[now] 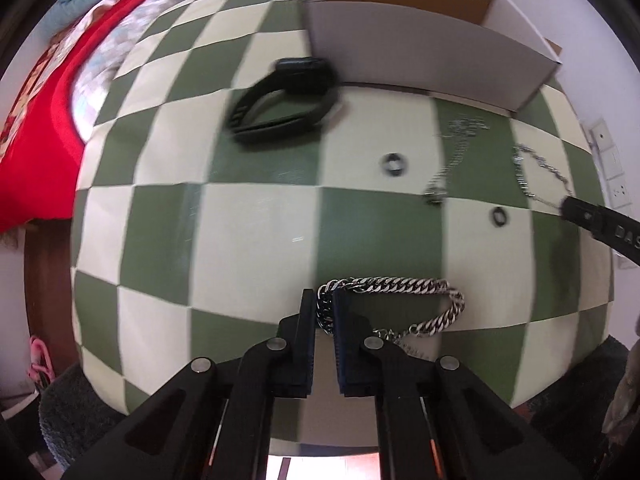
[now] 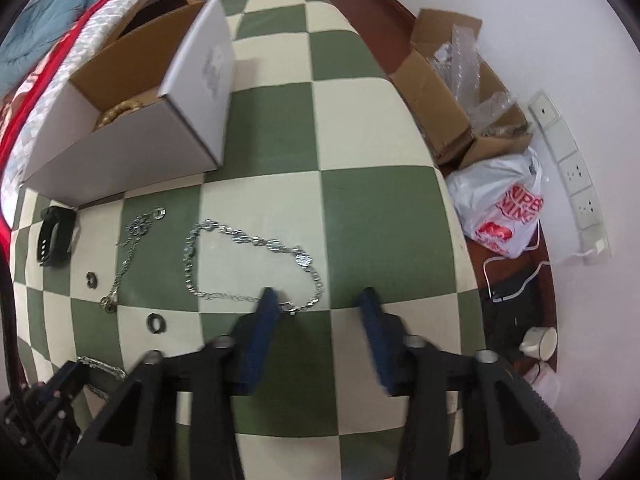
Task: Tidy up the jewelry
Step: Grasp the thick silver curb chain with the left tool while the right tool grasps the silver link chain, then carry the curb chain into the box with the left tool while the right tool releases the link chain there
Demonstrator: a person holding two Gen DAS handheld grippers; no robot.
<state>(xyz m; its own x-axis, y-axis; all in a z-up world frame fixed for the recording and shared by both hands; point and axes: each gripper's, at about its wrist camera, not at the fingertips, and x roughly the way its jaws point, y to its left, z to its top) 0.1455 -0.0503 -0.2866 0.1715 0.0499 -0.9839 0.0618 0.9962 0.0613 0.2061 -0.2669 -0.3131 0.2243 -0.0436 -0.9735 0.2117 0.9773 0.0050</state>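
Worktop (image 2: 360, 208): checkered; only the right view showed gold jewelry inside the white box (image 2: 132, 148).
Left hand-held gripper (image 1: 323, 312): clamped the curb chain (image 1: 400, 286).
Right hand-held gripper (image 2: 320, 300): spread, astride the thin necklace (image 2: 248, 240).

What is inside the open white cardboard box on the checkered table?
In the right wrist view, the open white cardboard box shows a brown interior with a gold-coloured curved item near its front wall. The front wall hides the rest of the floor, so other contents cannot be seen.

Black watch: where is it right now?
The black watch lies on the checkered table, left of centre in the left wrist view, touching the white box's near-left corner.
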